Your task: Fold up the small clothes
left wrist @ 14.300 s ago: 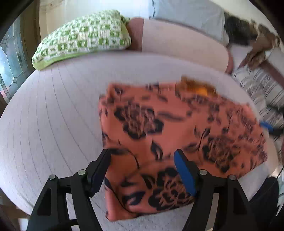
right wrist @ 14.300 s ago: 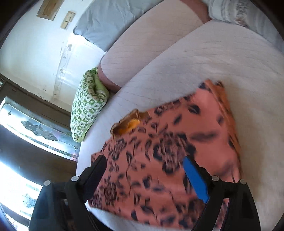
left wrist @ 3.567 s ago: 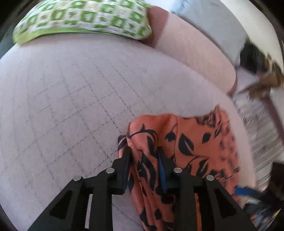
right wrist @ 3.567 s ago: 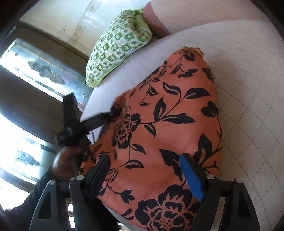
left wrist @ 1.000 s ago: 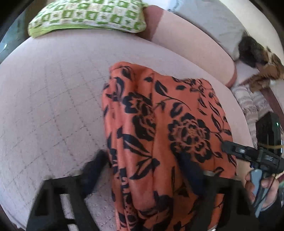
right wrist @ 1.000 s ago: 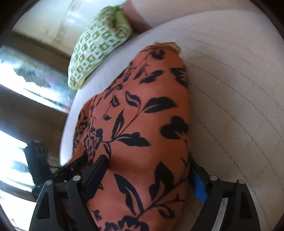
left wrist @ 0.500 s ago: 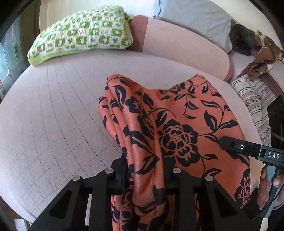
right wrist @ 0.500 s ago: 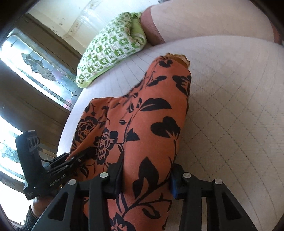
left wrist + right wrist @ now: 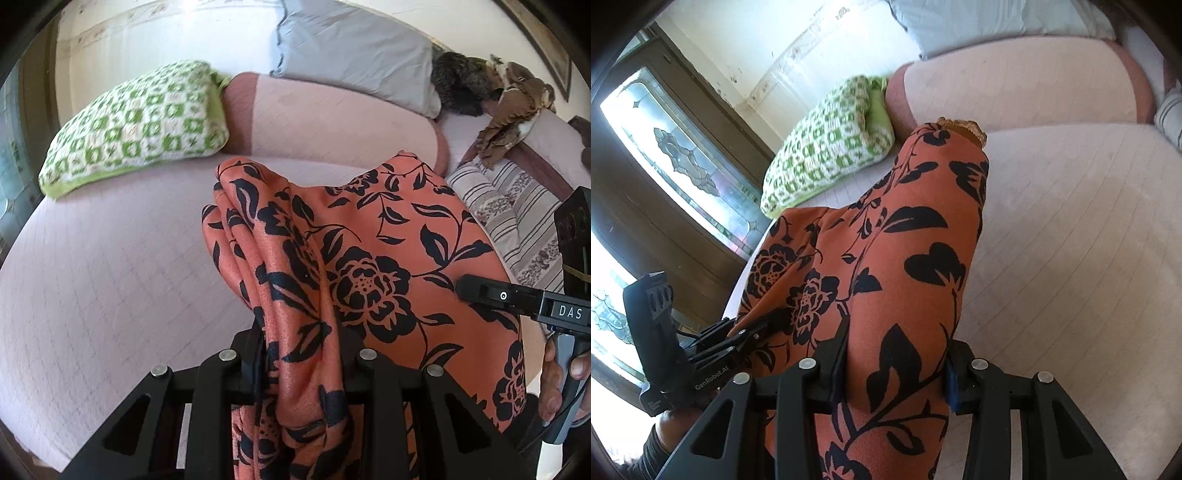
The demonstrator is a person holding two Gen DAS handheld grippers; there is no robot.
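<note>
An orange garment with a black flower print (image 9: 373, 258) is held up over the pale pink bed (image 9: 110, 266). My left gripper (image 9: 301, 354) is shut on a bunched edge of it. My right gripper (image 9: 895, 354) is shut on another edge of the same garment (image 9: 905, 258), whose far end rests on the bed (image 9: 1071, 240). The right gripper also shows in the left wrist view (image 9: 461, 287), at the cloth's right side. The left gripper shows in the right wrist view (image 9: 759, 328), at the cloth's left side.
A green and white checked pillow (image 9: 136, 122) lies at the head of the bed, beside a pink bolster (image 9: 340, 122) and a grey pillow (image 9: 354, 55). Striped bedding (image 9: 517, 221) and a brown cloth pile (image 9: 509, 110) lie to the right. A stained-glass window (image 9: 687, 170) is at the left.
Both grippers closed on the garment's near edges about a second ago and have lifted it, so the cloth now hangs raised between them.
</note>
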